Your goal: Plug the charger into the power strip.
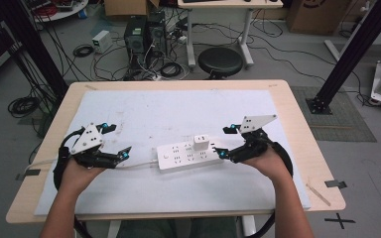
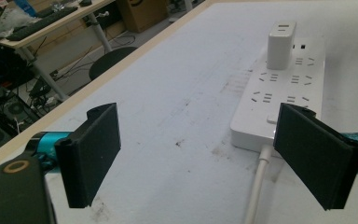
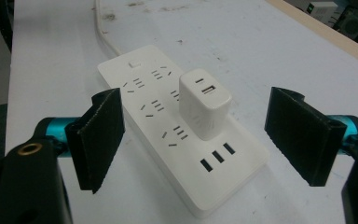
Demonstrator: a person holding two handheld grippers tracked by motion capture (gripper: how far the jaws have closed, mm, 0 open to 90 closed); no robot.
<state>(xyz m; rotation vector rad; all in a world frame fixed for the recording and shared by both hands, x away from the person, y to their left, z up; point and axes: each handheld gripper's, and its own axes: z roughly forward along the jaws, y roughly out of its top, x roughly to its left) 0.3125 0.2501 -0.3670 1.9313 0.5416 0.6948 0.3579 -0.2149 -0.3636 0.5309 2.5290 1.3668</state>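
A white power strip (image 1: 186, 155) lies on the white mat (image 1: 178, 106) at mid-table, with a white USB charger (image 1: 201, 143) plugged into its right part. Its cord (image 1: 141, 165) runs off to the left. My left gripper (image 1: 118, 141) stands open just left of the strip's cord end, holding nothing. My right gripper (image 1: 227, 141) is open at the strip's right end. In the left gripper view the strip (image 2: 284, 93), charger (image 2: 281, 44) and cord (image 2: 258, 186) lie ahead of the open gripper (image 2: 205, 156). In the right gripper view the charger (image 3: 204, 102) stands on the strip (image 3: 149, 100) between the wide jaws of the gripper (image 3: 200, 135).
The mat covers most of a wooden table (image 1: 297, 124), stained with dark smudges. Beyond the far edge are a black stool (image 1: 220, 62), computer towers (image 1: 144, 34) and tangled cables on the floor. A black frame post (image 1: 349, 52) rises at the right.
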